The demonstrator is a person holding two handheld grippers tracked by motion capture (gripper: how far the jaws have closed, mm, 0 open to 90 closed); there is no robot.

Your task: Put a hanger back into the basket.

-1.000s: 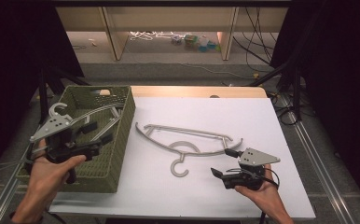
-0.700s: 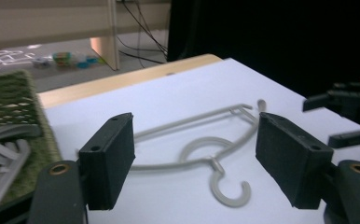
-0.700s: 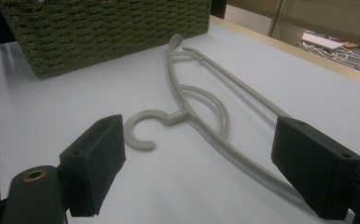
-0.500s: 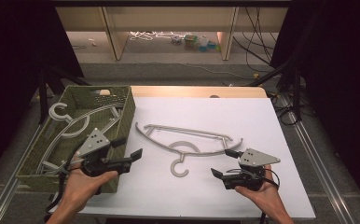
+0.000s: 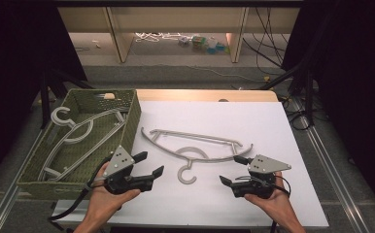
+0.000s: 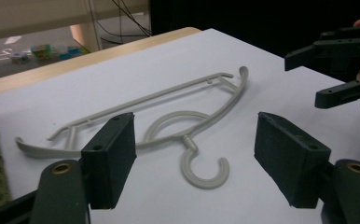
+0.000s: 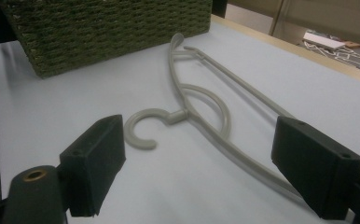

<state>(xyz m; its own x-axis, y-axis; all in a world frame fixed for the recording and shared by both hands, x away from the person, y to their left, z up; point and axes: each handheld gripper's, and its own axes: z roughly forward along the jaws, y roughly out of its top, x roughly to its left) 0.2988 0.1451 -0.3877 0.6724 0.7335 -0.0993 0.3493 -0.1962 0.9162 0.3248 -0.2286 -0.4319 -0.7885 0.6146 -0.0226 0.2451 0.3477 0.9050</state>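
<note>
Left hand (image 5: 103, 201): comes in from the bottom edge of the high view, forearm angled up and to the right; it grasps the left gripper (image 5: 149, 165) from below, just off the near right corner of the basket (image 5: 132, 114)
Left gripper: held low and nearly level over the desk (image 5: 273, 126), jaws aimed right toward the hanger (image 5: 195, 145); jaws stand wide apart with nothing between them; in the left gripper view the hanger's hook (image 6: 205, 169) lies on the sheet ahead, between the two pads
Right hand (image 5: 273, 204): palm under the right gripper (image 5: 233, 171), wrist low near the desk's front edge
Right gripper: jaws point left, spread wide and empty; near the hanger's right end, not touching it
Hanger: grey, flat on the white desk between the two grippers, hook toward the person
Basket: green, woven, at the desk's left; a second hanger (image 5: 78, 133) lies inside it
</note>
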